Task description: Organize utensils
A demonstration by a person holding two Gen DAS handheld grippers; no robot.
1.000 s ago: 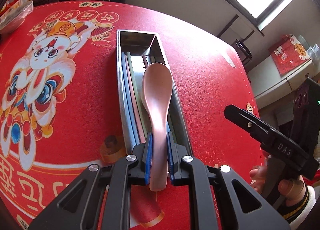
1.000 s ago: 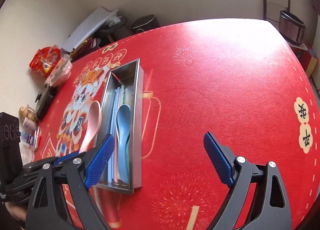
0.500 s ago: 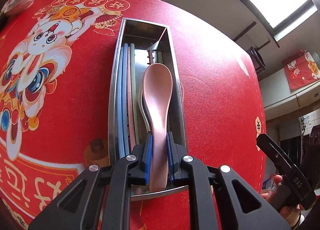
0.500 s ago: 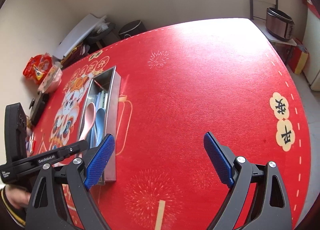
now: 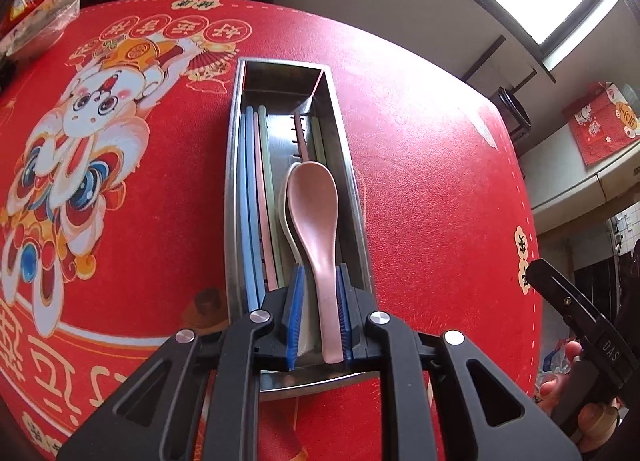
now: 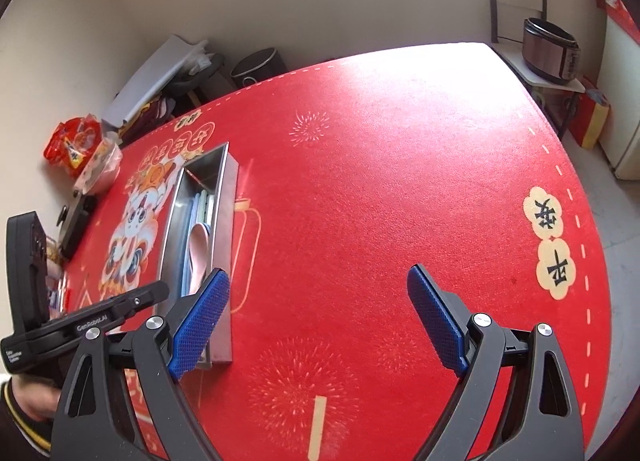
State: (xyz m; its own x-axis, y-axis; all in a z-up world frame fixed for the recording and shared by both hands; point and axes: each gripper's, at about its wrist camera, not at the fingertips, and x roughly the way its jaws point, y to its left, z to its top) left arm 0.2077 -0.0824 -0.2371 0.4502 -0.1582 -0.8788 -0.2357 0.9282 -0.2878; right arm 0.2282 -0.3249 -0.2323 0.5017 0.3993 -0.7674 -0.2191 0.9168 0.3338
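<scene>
Releasing is judged to be the step in hand: the pink spoon has been laid into the steel tray, and the jaws of the left gripper have just been opening about its handle. A gap is seen between the left blue pad and the handle; on the right side the handle lies against or just beside the pad, and contact there cannot be settled. The spoon is therefore no longer clamped, though its handle remains between the pads, its bowl lying ahead of the fingertips over a pale spoon.

The right gripper is seen with its jaws wide apart and nothing between them, held over bare red tablecloth, with the tray off to its left.

The next move is judged to call for a further parting of the left jaws and a straight withdrawal, so that the handle is not dragged out over the near rim.

Count, near to far from the left fingertips: one pink spoon; one pale spoon beneath it; a row of chopsticks ahead and to the left, of which about five are distinguished; at least two more sticks ahead and to the right. One tray is recorded. Two grippers are recorded.
</scene>
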